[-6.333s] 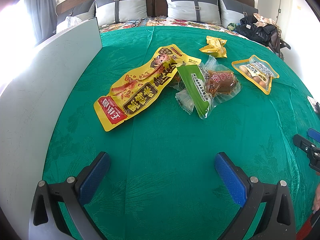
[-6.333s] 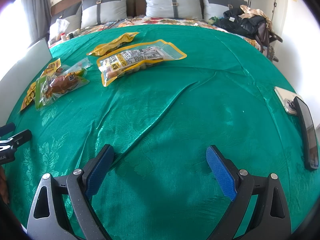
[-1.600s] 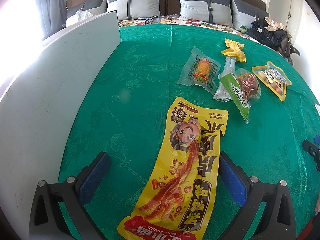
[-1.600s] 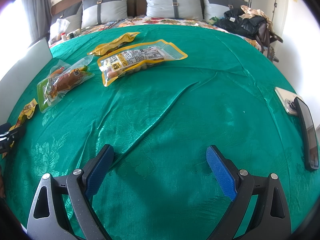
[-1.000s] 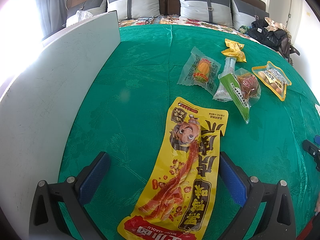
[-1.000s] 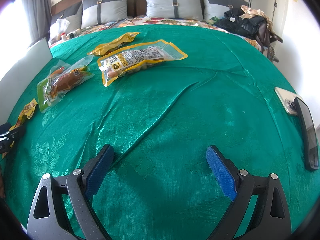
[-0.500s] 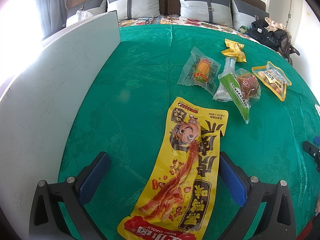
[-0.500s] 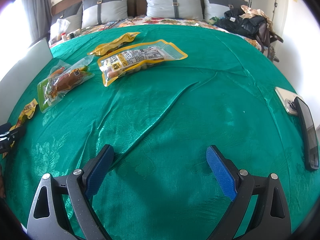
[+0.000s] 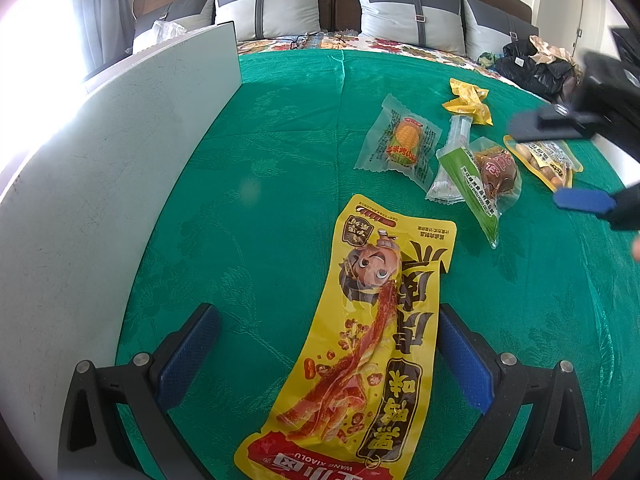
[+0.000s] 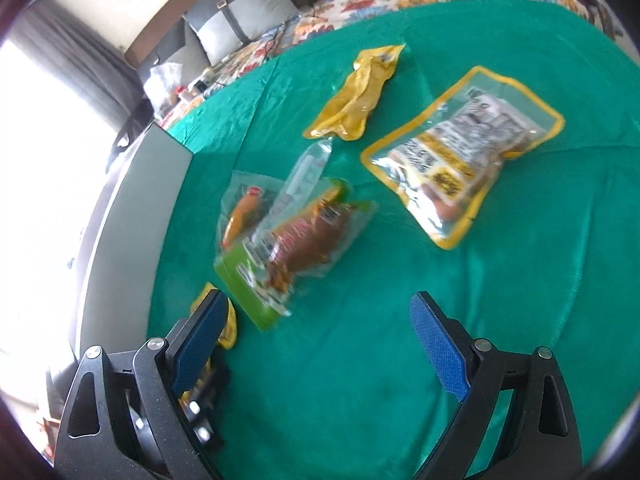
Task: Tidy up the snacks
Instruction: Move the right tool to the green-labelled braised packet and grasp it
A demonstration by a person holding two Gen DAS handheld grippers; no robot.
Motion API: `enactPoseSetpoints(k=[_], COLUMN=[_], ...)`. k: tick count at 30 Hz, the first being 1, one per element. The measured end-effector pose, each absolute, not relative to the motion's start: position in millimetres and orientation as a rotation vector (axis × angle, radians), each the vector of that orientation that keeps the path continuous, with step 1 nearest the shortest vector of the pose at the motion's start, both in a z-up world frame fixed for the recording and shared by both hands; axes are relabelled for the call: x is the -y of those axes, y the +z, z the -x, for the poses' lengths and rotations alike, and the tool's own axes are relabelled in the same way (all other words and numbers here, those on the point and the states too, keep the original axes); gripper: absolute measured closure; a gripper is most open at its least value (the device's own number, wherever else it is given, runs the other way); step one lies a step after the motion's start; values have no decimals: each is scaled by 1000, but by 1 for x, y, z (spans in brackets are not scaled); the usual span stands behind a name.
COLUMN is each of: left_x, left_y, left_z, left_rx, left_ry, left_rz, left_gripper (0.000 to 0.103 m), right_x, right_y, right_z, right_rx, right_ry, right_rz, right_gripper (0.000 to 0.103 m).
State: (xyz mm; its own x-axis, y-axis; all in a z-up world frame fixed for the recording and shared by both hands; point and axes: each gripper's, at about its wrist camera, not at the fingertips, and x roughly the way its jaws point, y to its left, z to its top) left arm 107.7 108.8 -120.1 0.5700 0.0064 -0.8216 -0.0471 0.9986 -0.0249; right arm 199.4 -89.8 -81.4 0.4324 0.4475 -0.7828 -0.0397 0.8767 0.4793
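Your right gripper [image 10: 316,344] has swung in from its parked spot over bare cloth and is now hovering above the snack cluster, its fingers spread wide and gripping nothing. In the left wrist view it is appearing at the right edge, blurred with motion, over the far end of the row.

Your left gripper [image 9: 328,356] is sitting where it was a moment ago, released, with the long yellow spicy-strip packet [image 9: 360,356] lying flat between its fingers on the green bedspread [image 9: 260,168]. I am reading that packet as already placed: it is lying well apart from the others, near the white board [image 9: 100,184].

The remaining snacks are sitting in a loose group further out: the clear corn packet [image 9: 400,144], the green-edged braised-meat packet [image 10: 296,248] overlapping a slim clear sachet [image 10: 308,168], the crumpled yellow wrapper [image 10: 360,96], and the yellow-rimmed quail-egg pouch [image 10: 460,160].

So the work is passing to your right side. The meat packet is lying closest ahead of your right gripper and seems the likely next pick. Because it is resting partly on the sachet and just beside the corn packet, you are risking dragging a neighbour along unless you are closing on its free near edge.
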Motion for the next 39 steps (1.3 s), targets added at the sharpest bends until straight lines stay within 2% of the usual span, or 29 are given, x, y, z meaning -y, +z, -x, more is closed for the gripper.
enactPoseSetpoints(k=[5, 11, 14, 16, 17, 21, 32, 33, 36, 39], left_x=[-109, -109, -109, -110, -109, -110, -110, -110, -110, -110], left_y=[-120, -120, -120, -120, -120, -120, -120, -120, -120, -120], left_z=[-107, -108, -107, -107, -107, -107, -106, -107, -106, -106], left_rx=[-963, -963, -963, -963, -963, -963, -962, -962, -962, -962], left_ry=[31, 32, 31, 31, 31, 31, 31, 31, 31, 31], left_rz=[46, 47, 46, 46, 46, 47, 47, 47, 47, 47], left_gripper=[0, 0, 0, 0, 0, 0, 0, 0, 0, 0], right_x=[44, 30, 32, 37, 39, 48, 86, 90, 108, 128], right_y=[-88, -100, -100, -98, -98, -99, -100, -99, -96, -94], right_z=[-234, -231, -221, -216, -214, -202, -143, -137, -118, -102], right_rx=[-1146, -1089, -1058, -1064, -1073, -1060, -1045, -1035, -971, -911], right_ry=[278, 263, 327, 351, 361, 407, 433, 421, 385, 358], right_rz=[-341, -90, 5, 39, 62, 109, 259, 258, 195, 88], right_gripper=[8, 11, 25, 46, 51, 55, 56, 53, 27, 27])
